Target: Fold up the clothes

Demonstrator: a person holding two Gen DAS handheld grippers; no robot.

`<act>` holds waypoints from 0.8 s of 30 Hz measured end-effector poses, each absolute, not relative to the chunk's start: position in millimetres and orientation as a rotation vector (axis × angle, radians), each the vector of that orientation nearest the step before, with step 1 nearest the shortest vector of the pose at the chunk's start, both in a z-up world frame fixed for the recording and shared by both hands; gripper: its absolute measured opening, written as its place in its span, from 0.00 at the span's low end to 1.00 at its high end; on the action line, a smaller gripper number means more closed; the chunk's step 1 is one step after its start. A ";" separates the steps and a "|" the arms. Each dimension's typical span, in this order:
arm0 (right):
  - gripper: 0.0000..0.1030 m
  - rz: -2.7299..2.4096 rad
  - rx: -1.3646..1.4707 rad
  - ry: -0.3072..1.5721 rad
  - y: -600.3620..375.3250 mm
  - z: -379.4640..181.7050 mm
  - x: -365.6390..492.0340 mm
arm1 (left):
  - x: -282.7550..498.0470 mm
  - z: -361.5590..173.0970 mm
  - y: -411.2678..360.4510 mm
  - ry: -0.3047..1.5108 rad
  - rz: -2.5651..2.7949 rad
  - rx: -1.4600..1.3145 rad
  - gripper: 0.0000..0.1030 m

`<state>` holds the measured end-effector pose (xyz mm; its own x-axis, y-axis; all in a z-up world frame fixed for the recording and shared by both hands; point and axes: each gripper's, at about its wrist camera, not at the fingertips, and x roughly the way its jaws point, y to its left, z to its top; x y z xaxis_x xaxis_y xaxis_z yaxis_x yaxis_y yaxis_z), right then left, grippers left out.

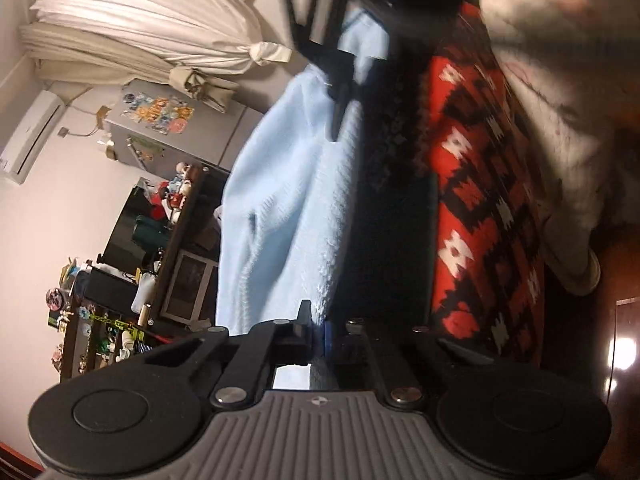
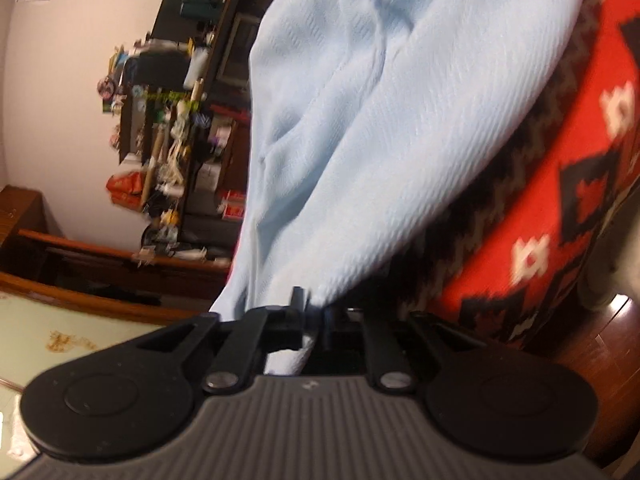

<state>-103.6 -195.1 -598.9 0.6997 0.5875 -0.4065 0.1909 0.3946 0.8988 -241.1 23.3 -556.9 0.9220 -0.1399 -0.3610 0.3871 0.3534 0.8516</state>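
Observation:
A light-blue knitted garment (image 1: 280, 200) hangs stretched in the air between my two grippers. In the left wrist view my left gripper (image 1: 318, 332) is shut on its near edge, the fabric pinched between the black fingers. Farther off, my right gripper (image 1: 340, 92) holds the other end of the garment. In the right wrist view the garment (image 2: 380, 120) fills the middle, and a fold of it runs down between the fingers of my right gripper (image 2: 314, 314), which grips it. Behind the cloth lies a red, black and white patterned cover (image 2: 580, 200).
A person's white fuzzy sleeve (image 1: 560, 100) is at the upper right, over the patterned cover (image 1: 480, 200). Cluttered dark shelves (image 2: 172, 120) stand against the wall at left. A glass-topped table with a wooden rim (image 2: 60, 340) is at lower left. White curtains (image 1: 140, 28) hang beyond.

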 end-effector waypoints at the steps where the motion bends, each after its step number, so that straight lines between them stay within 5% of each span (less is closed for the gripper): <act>1: 0.23 0.266 1.167 0.782 -201.3 -599.6 -103.2 | -240.7 -551.7 24.2 0.240 -0.341 1.149 0.05; 17: 0.27 -0.120 1.370 0.441 -380.0 -621.6 -102.0 | -243.1 -530.2 30.2 0.239 -0.360 1.109 0.05; 20: 0.10 -0.141 1.342 0.446 -392.6 -623.0 -98.4 | -243.7 -528.4 32.6 0.252 -0.369 1.100 0.05; 24: 0.09 -0.135 1.228 0.456 -412.0 -606.3 -128.6 | -248.8 -525.1 33.4 0.254 -0.387 1.096 0.05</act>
<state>-128.6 -412.0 -606.3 0.9024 0.1424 -0.4067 0.3408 0.3414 0.8759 -248.8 33.4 -525.1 0.9048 -0.1782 -0.3867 0.4256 0.4007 0.8113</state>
